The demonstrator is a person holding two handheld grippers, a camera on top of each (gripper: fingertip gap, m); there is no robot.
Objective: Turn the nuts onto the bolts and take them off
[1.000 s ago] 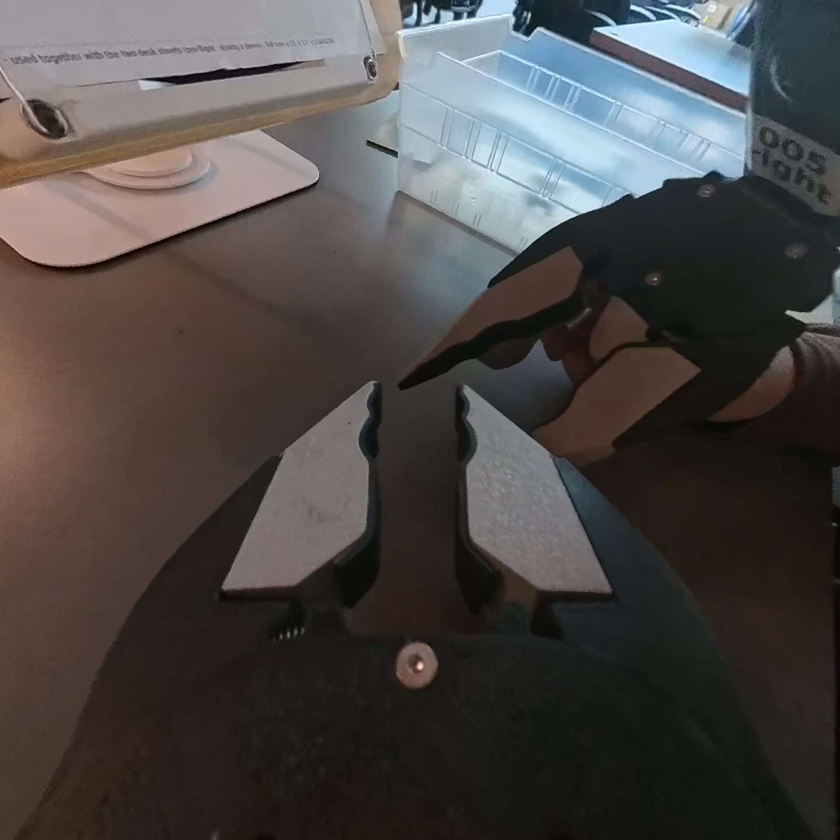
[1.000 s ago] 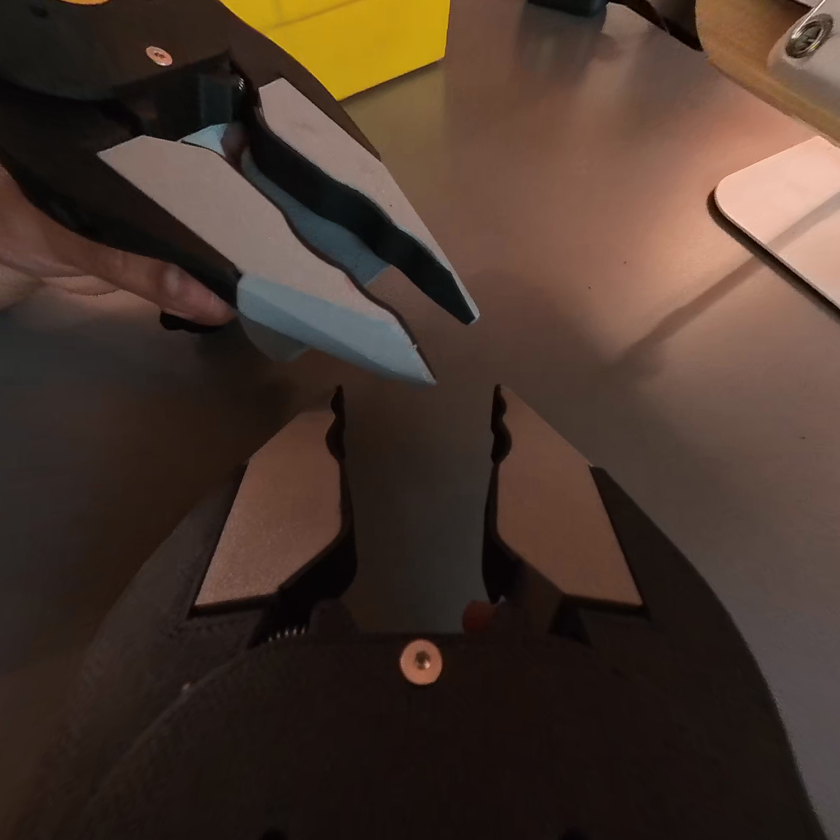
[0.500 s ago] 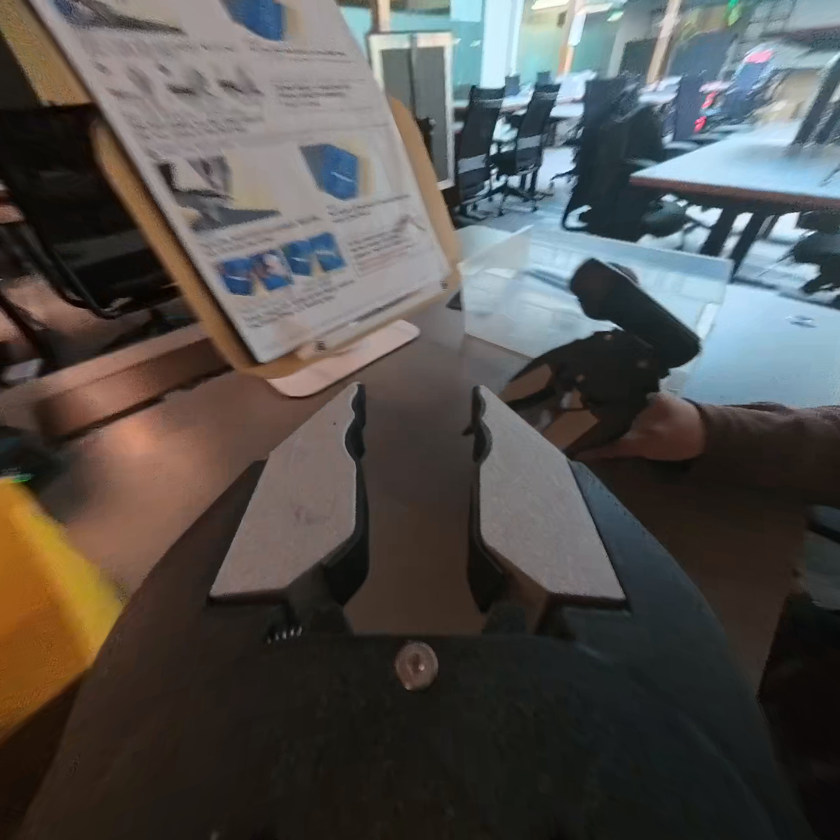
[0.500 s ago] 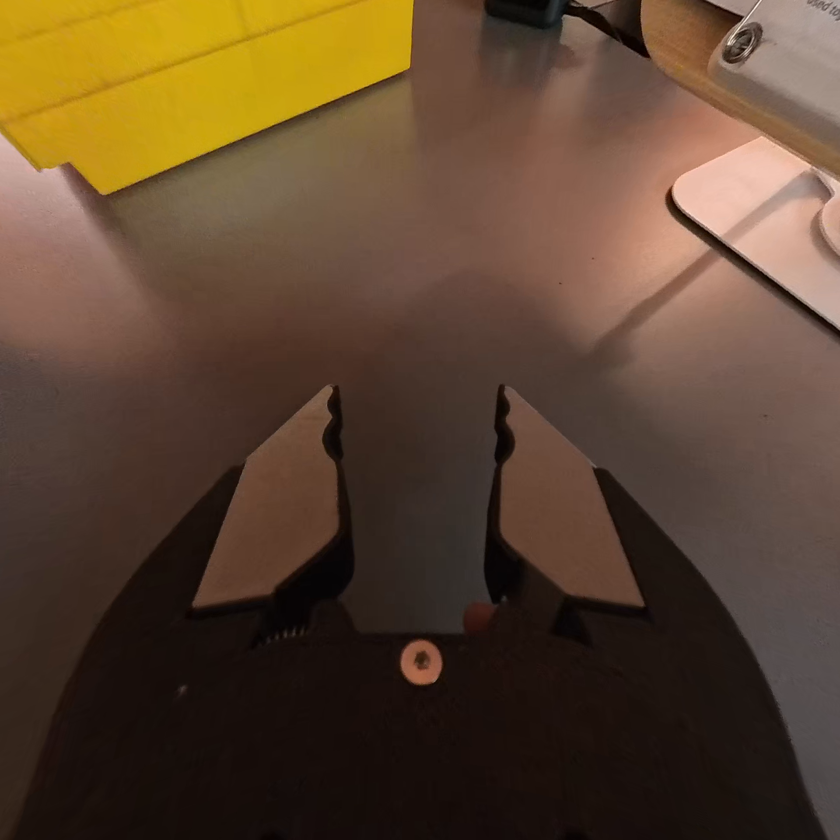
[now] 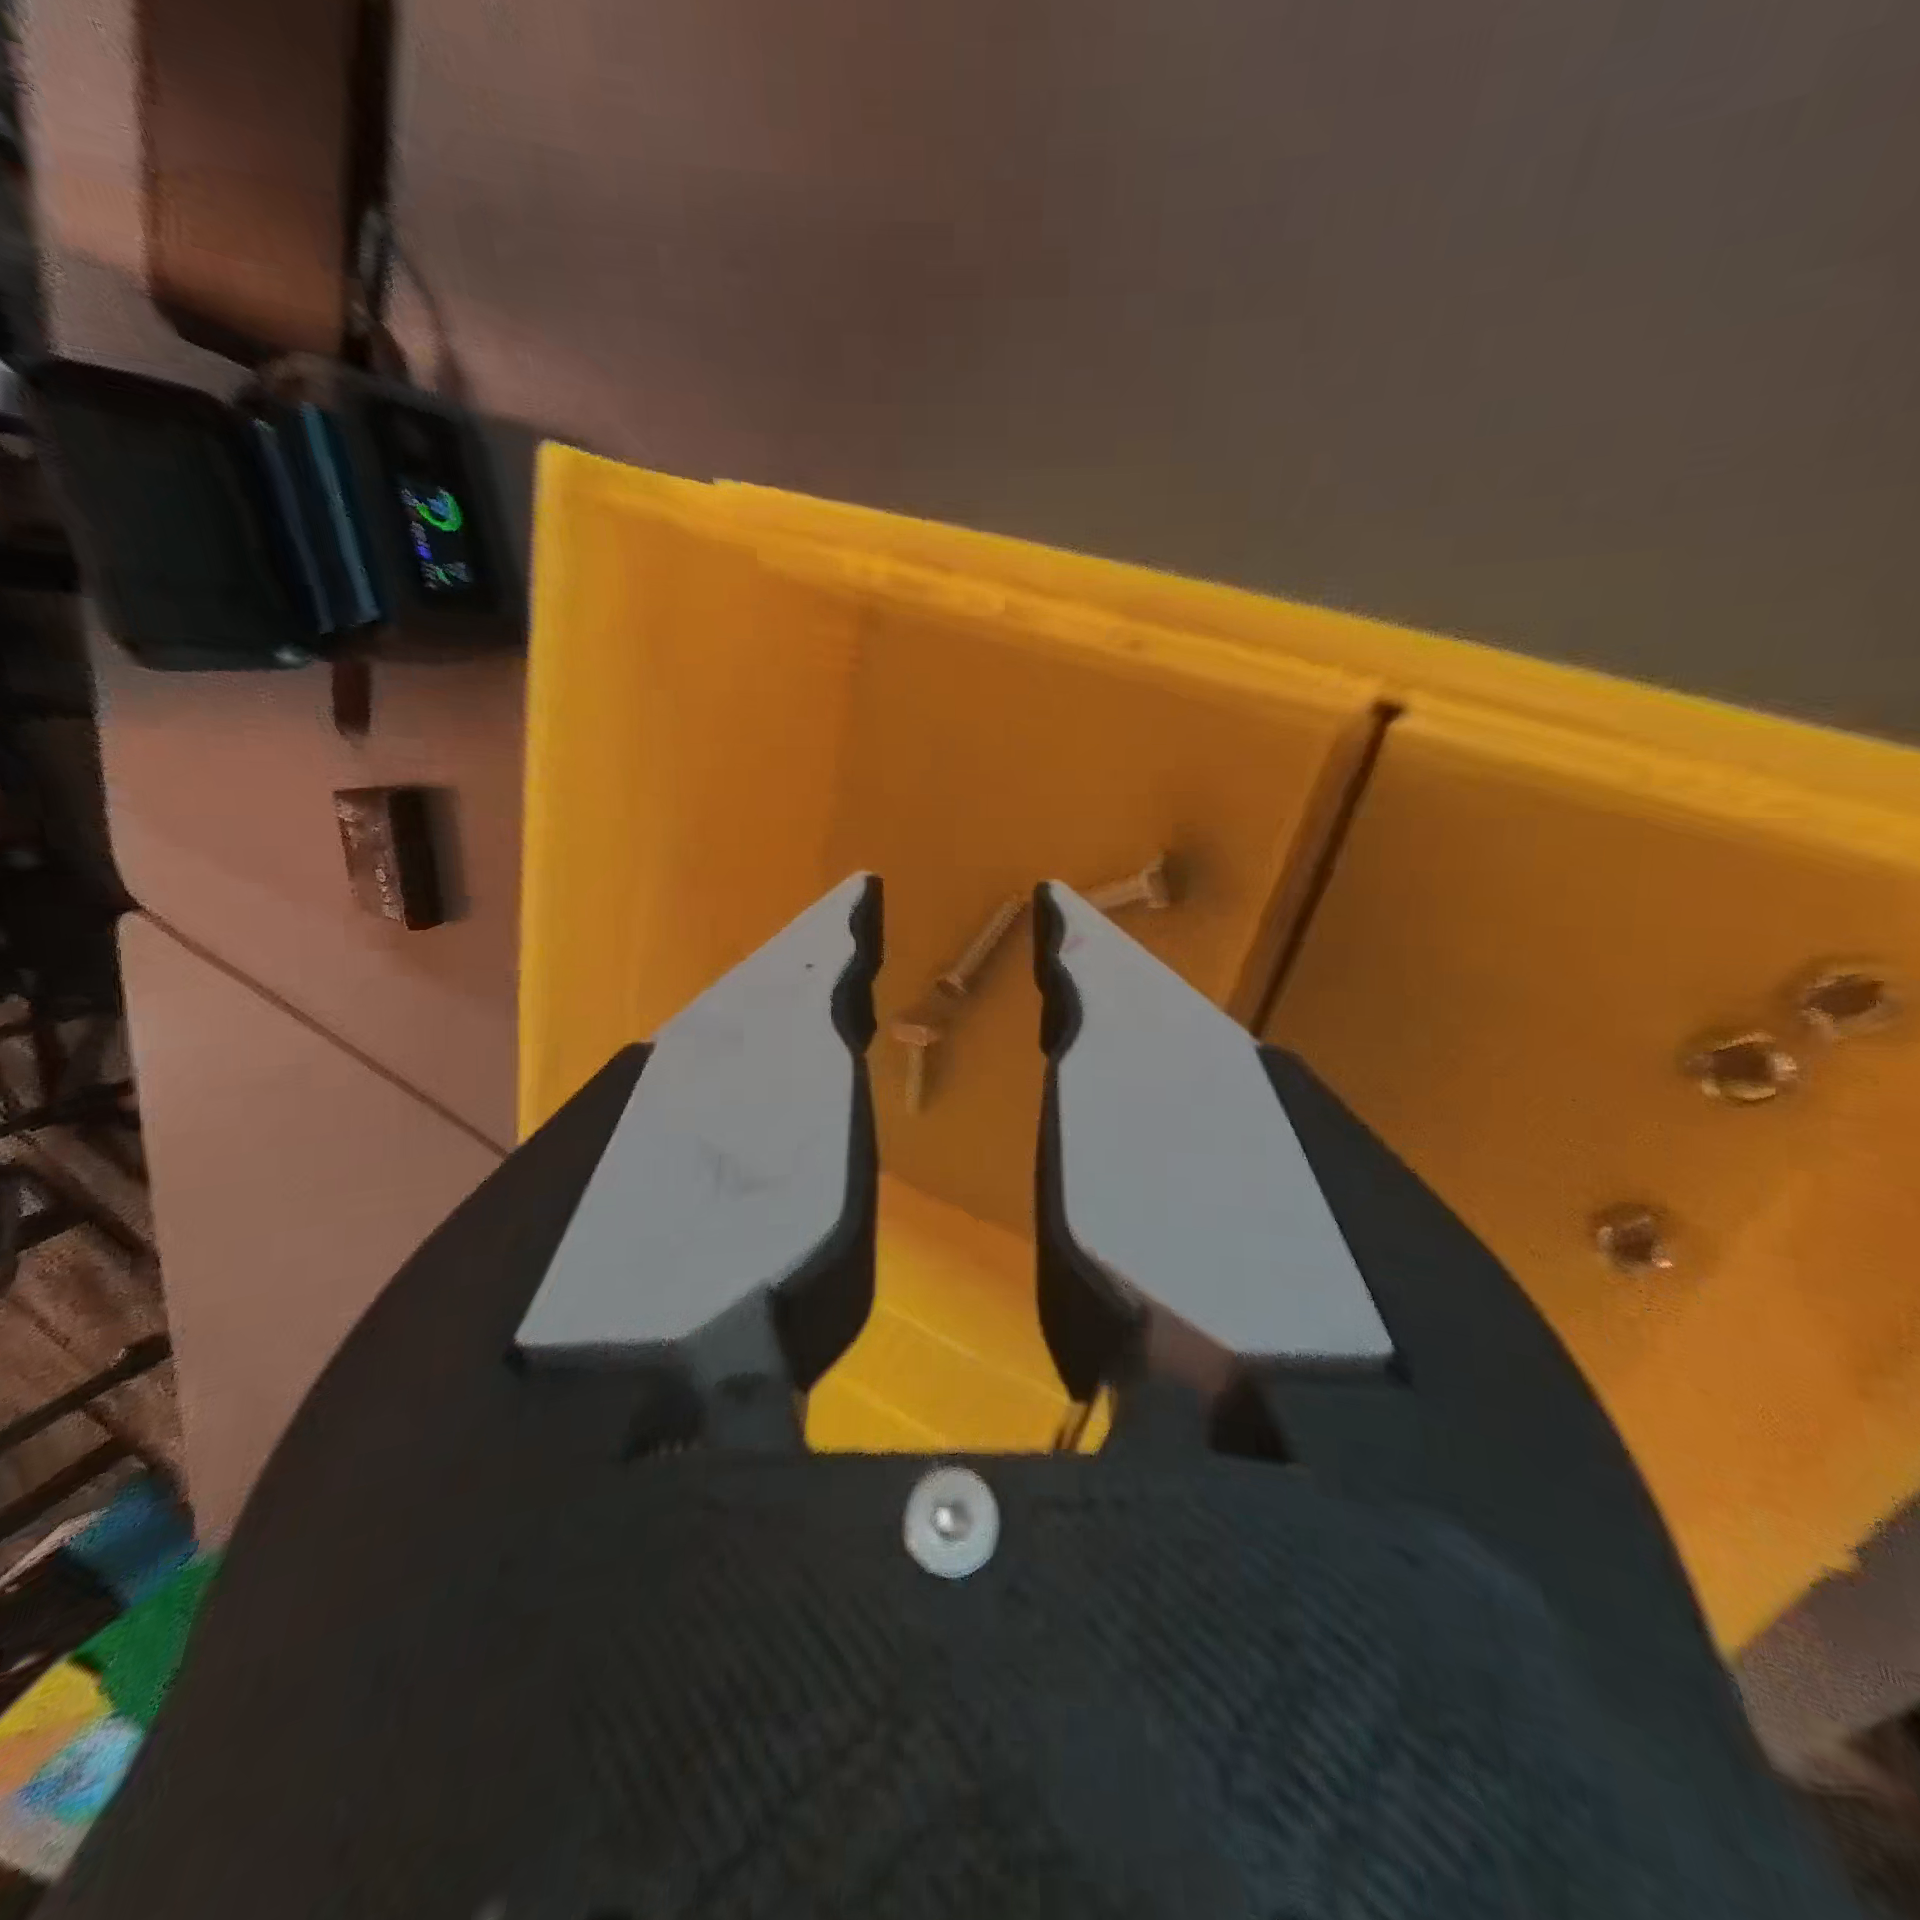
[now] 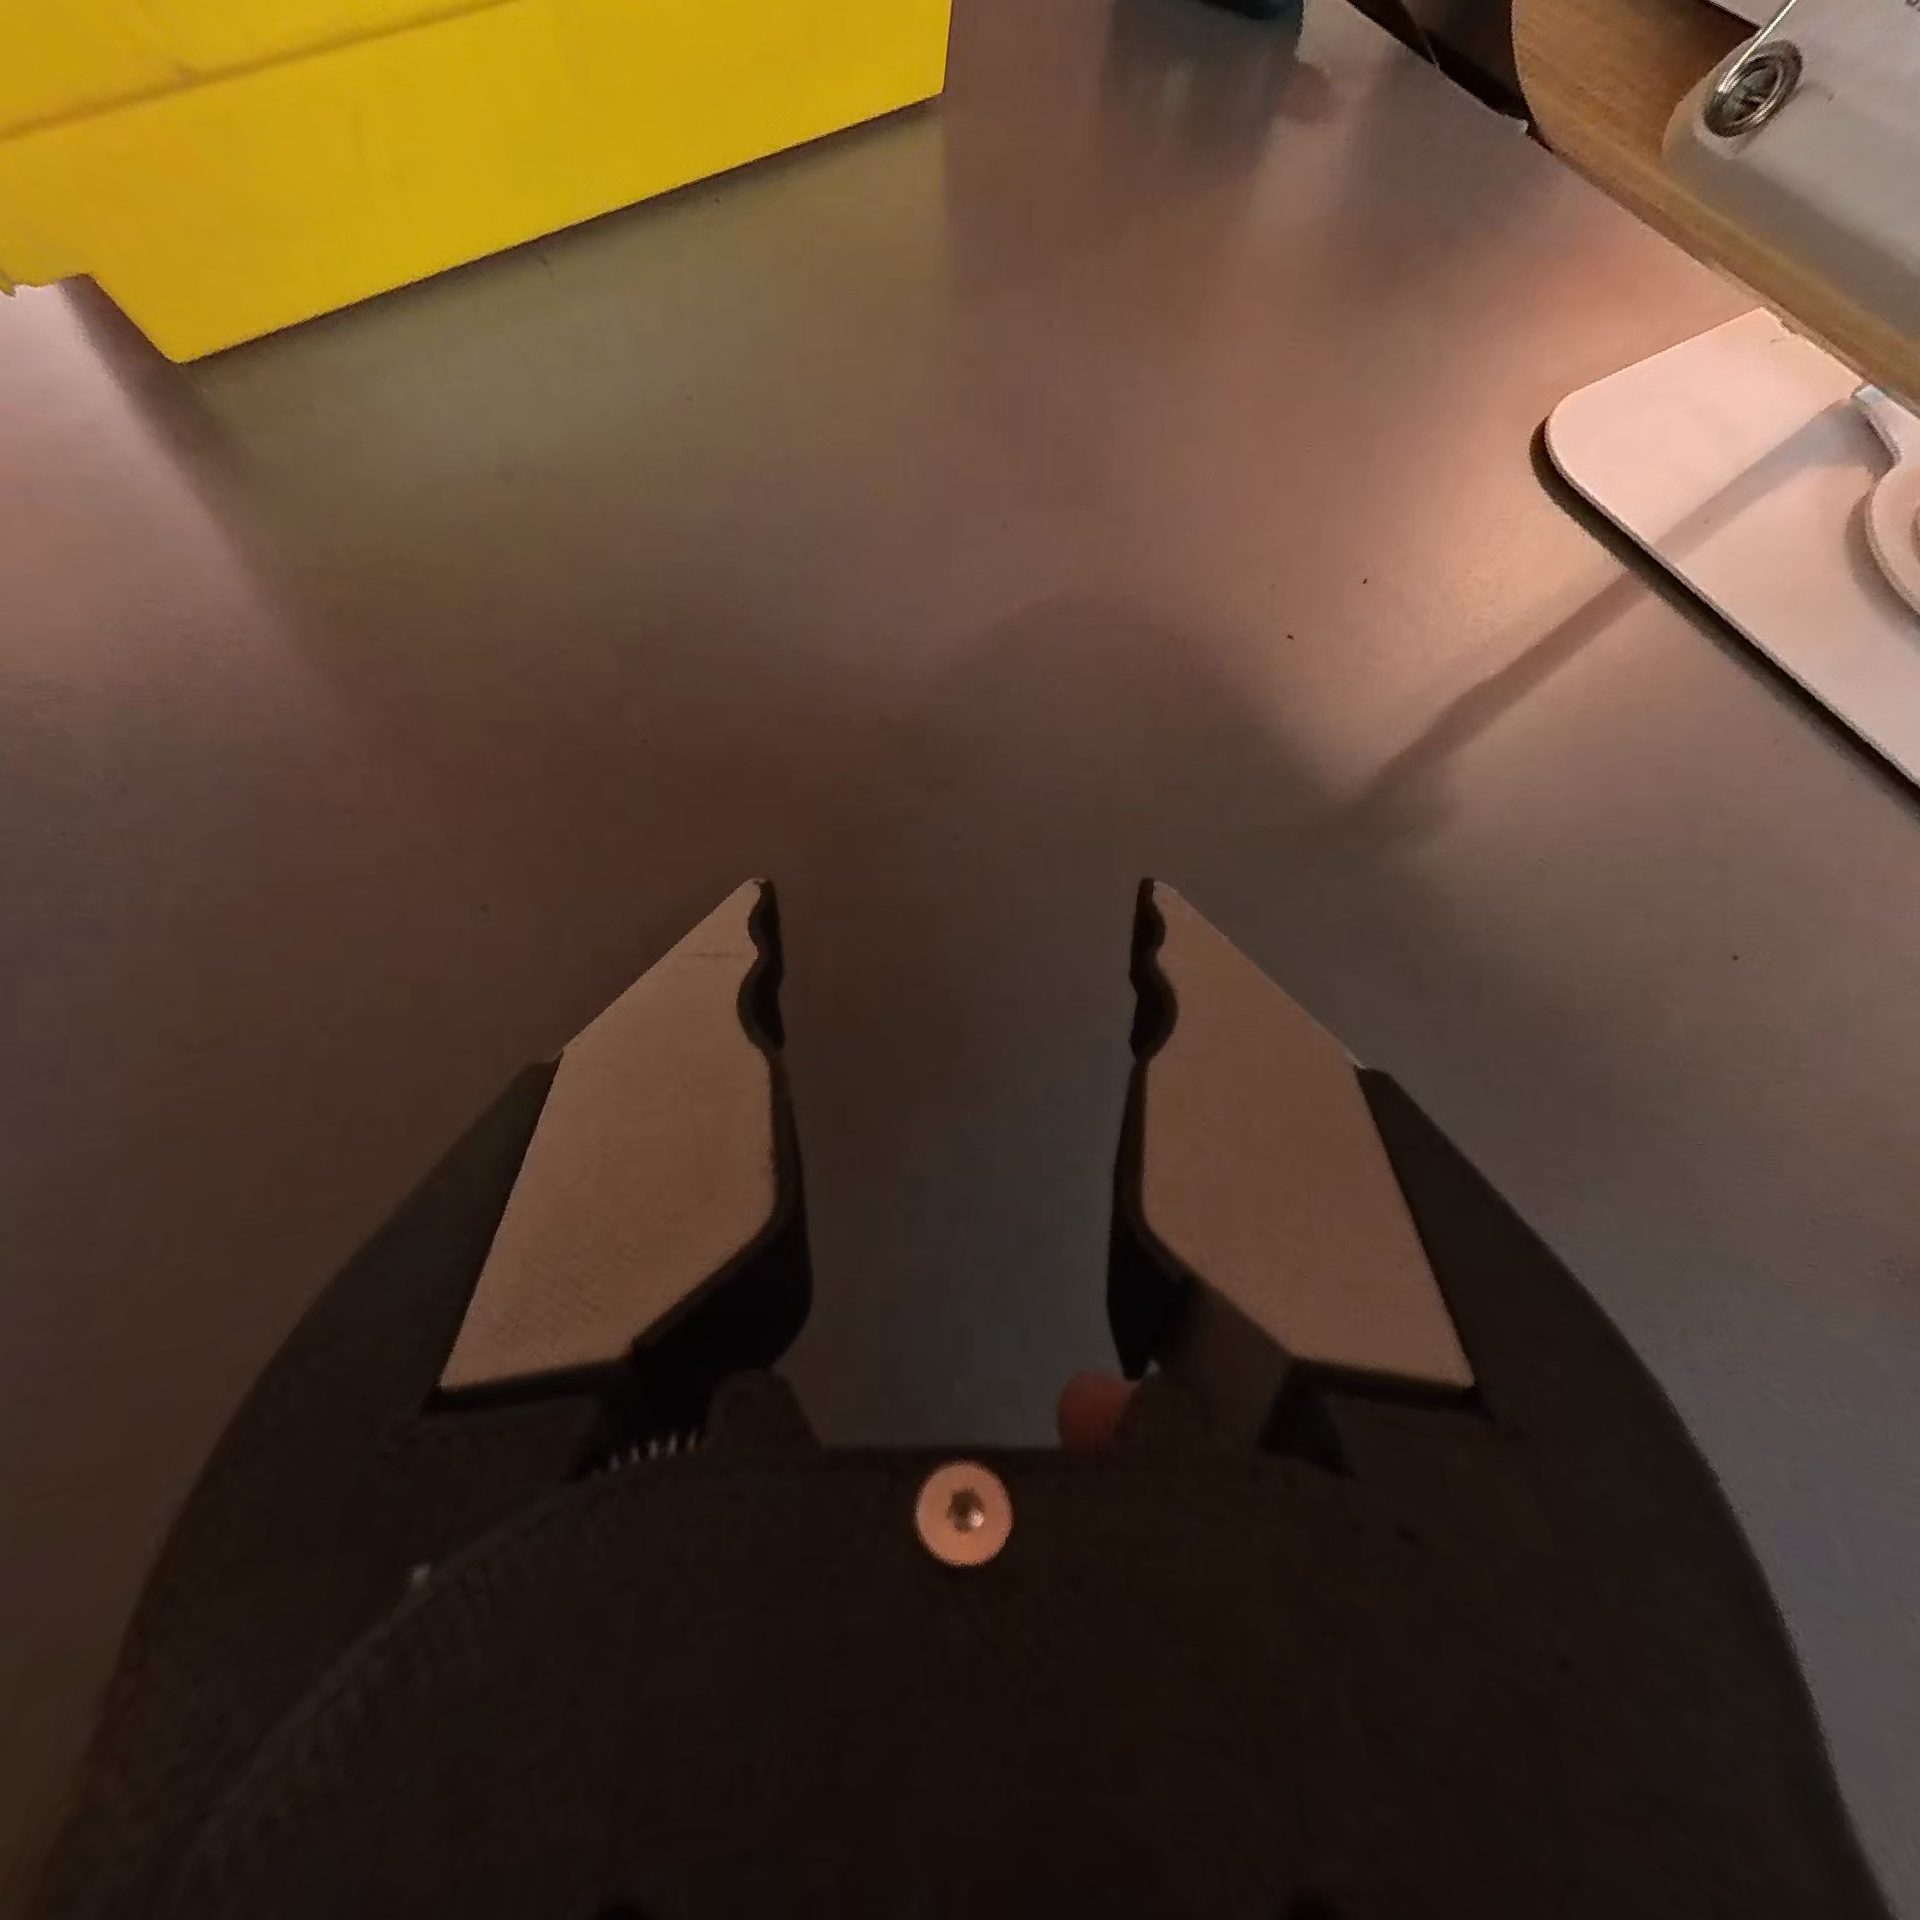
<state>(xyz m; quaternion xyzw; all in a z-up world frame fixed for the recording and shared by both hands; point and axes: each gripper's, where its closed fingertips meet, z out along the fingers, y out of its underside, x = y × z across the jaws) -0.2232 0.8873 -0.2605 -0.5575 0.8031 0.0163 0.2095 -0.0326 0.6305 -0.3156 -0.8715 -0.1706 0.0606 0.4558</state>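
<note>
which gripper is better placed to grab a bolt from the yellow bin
Left. The left gripper is open right above the bolts in the yellow bin; the right gripper is open over bare table.

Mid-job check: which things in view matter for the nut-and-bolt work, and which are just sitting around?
Job:
bolts
nuts
yellow bin
left gripper, open
right gripper, open

Lying about:
white stand base
black device
table
</note>
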